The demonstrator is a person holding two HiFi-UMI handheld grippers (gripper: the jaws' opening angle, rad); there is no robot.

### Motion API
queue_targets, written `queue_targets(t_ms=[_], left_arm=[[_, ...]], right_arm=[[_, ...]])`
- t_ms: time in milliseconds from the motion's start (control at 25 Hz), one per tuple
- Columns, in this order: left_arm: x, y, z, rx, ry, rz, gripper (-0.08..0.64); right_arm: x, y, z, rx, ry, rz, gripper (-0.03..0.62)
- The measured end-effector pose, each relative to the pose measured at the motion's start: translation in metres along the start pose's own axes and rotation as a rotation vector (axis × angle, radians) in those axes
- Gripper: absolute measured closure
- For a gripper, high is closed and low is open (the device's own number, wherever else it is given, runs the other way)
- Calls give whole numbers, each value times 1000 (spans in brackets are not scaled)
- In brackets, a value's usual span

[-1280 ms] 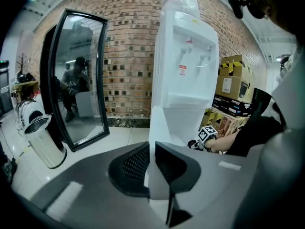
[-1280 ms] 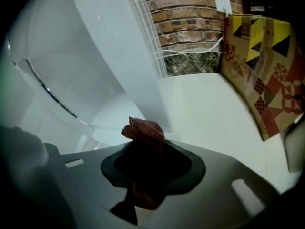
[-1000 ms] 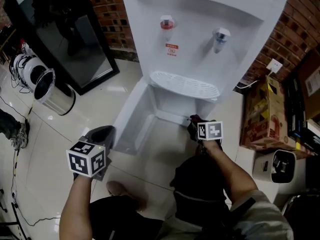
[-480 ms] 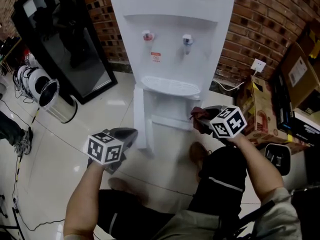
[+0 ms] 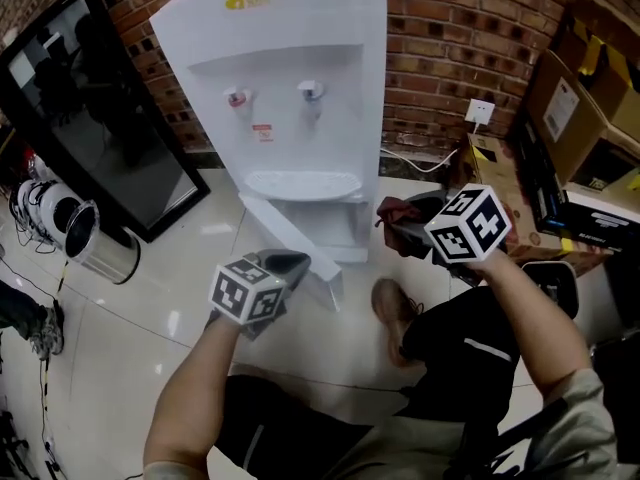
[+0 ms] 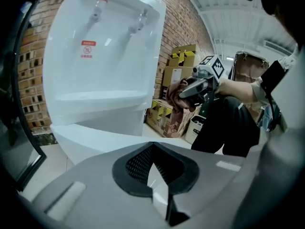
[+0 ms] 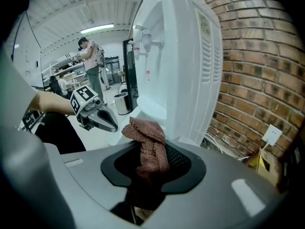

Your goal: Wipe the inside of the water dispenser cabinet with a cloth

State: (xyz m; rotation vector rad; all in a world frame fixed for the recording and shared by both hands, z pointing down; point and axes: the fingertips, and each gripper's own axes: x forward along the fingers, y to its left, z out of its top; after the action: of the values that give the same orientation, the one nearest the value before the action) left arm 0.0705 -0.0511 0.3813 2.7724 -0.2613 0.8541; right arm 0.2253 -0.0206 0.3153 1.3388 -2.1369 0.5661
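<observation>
The white water dispenser (image 5: 290, 98) stands against the brick wall. Its lower cabinet door (image 5: 290, 240) hangs partly open, angled out to the front. My left gripper (image 5: 288, 264) is shut with nothing in it, its tip close to that door's outer face. The same door (image 6: 95, 140) lies just beyond the left gripper (image 6: 151, 161). My right gripper (image 5: 402, 220) is raised to the right of the cabinet and is shut on a brown cloth (image 5: 396, 211). The bunched cloth (image 7: 148, 144) sticks up between the jaws of the right gripper (image 7: 150, 161), beside the dispenser's side wall (image 7: 190, 66).
A tall black panel (image 5: 90, 128) leans at the left, with a steel bin (image 5: 88, 240) below it. Cardboard boxes (image 5: 575, 98) stack up at the right, near a wall socket (image 5: 481, 111). My shoe (image 5: 390, 308) rests on the tiled floor. A person (image 7: 91, 56) stands far off.
Both grippers and the view have risen. The right gripper lifted the cloth up from the cabinet opening. The left gripper moved right, and the door now stands closer to shut.
</observation>
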Motion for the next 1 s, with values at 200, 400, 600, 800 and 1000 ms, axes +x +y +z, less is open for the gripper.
queue_targets(t_ms=[200,400,600,800,1000], left_arm=[[41,-2,26,47,-3,1,560],[75,11,56,74,-73,85,560],[100,26,75,78,-142,206,560],[111,27,82,54,-193,278,560],[109,11,84,74,-150,256,560]], right_arm=[[-16,-26,-5,94,-88,-54,453],[-22,-44,-8,106,-154,-62,453],[-19,-53,-24,80,-126,-33,453],[-23,-67,-29,120,-153,16,453],[-25,-60,-25,143,-179,67,453]])
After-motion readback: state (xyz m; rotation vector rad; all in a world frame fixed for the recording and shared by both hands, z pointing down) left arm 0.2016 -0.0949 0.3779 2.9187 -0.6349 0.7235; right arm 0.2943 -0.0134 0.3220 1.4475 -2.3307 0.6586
